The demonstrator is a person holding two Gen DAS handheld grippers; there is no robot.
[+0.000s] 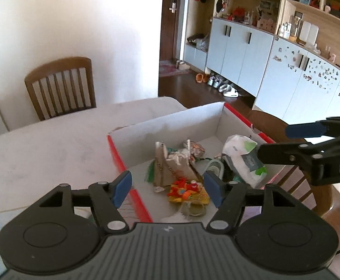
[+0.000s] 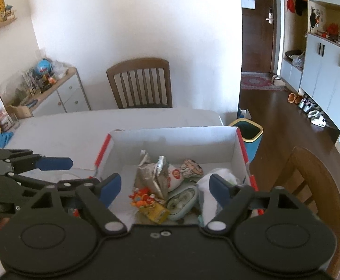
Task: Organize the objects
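A white cardboard box with red edges [image 1: 170, 126] [image 2: 170, 137] stands on the table and holds several small things: brown snack packets [image 1: 170, 165] [image 2: 153, 177], a red-orange toy on a yellow card [image 1: 186, 191] [image 2: 146, 199], a white and green wipes pack [image 1: 242, 158] [image 2: 216, 177], a round patterned pouch [image 2: 192, 166]. My left gripper [image 1: 167, 189] is open and empty above the box's near left corner. My right gripper [image 2: 165, 186] is open and empty above the box; it also shows at the right in the left wrist view [image 1: 286, 140].
The white table [image 1: 53, 149] [image 2: 76, 126] extends left and back. Wooden chairs stand at the far side [image 2: 141, 81] and at the right [image 2: 314, 186]. A blue bin [image 2: 251, 133] stands on the floor. A sideboard with clutter [image 2: 41, 86] is at the left.
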